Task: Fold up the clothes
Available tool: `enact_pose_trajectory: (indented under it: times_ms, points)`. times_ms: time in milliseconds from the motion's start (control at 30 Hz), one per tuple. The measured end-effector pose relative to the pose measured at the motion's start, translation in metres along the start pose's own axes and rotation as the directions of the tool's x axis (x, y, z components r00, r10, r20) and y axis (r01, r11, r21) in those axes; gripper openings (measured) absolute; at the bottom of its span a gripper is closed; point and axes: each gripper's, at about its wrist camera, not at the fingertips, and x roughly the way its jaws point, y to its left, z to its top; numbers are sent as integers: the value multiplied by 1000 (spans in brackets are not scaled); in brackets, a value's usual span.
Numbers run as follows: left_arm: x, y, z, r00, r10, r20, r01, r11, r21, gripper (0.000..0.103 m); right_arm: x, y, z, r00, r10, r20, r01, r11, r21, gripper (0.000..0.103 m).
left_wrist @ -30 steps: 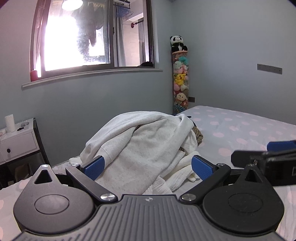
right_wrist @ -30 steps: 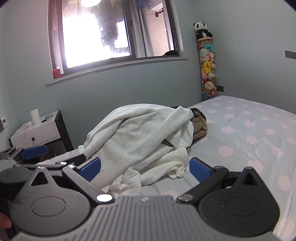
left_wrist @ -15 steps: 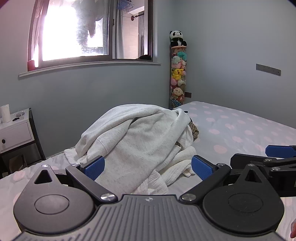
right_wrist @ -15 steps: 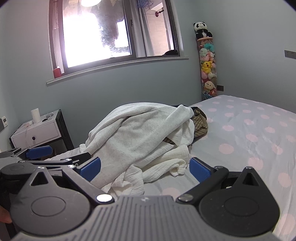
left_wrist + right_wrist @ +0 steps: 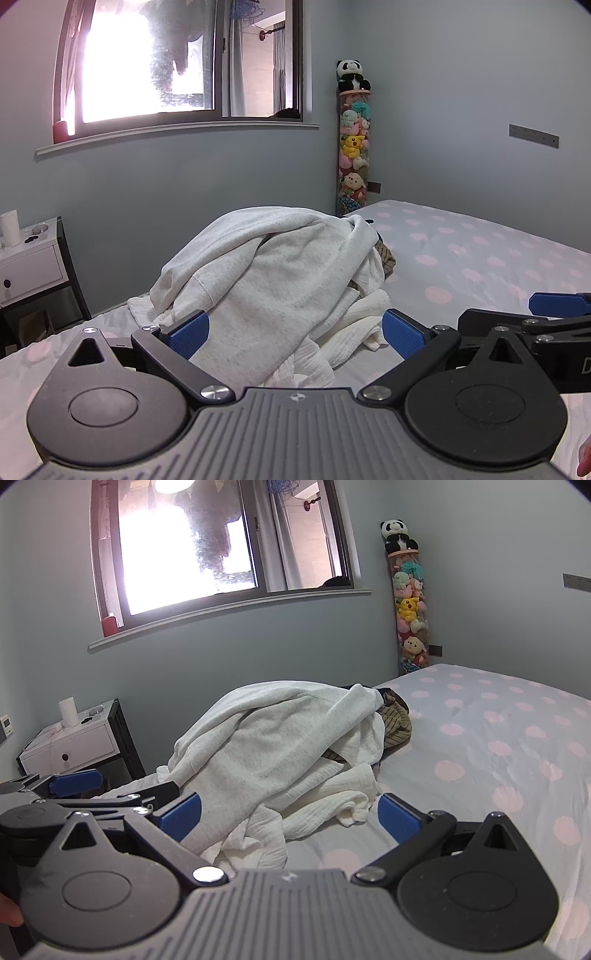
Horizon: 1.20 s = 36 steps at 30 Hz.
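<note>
Clothes pile [image 5: 280, 280] ahead, left gripper [image 5: 293, 330] (spread)

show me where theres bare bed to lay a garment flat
Free: the pink-dotted grey bedsheet right of the heaped white and grey clothes pile, out toward the grey wall. Crowded: the pile itself, and the bed's left edge by the white nightstand.

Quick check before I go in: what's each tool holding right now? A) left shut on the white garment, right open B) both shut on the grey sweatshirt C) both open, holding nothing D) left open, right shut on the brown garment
C: the left tool and the right tool both have their blue pads spread wide, short of the clothes pile on the bed.
</note>
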Motion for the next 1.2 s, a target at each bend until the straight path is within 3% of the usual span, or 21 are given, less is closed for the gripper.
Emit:
enact_pose_trajectory:
  times_ms: [1200]
  points:
    - [17, -7, -12, 999, 25, -46, -23, 999, 37, 102, 18, -11, -11, 1000, 14, 8, -14, 1000, 3, 102]
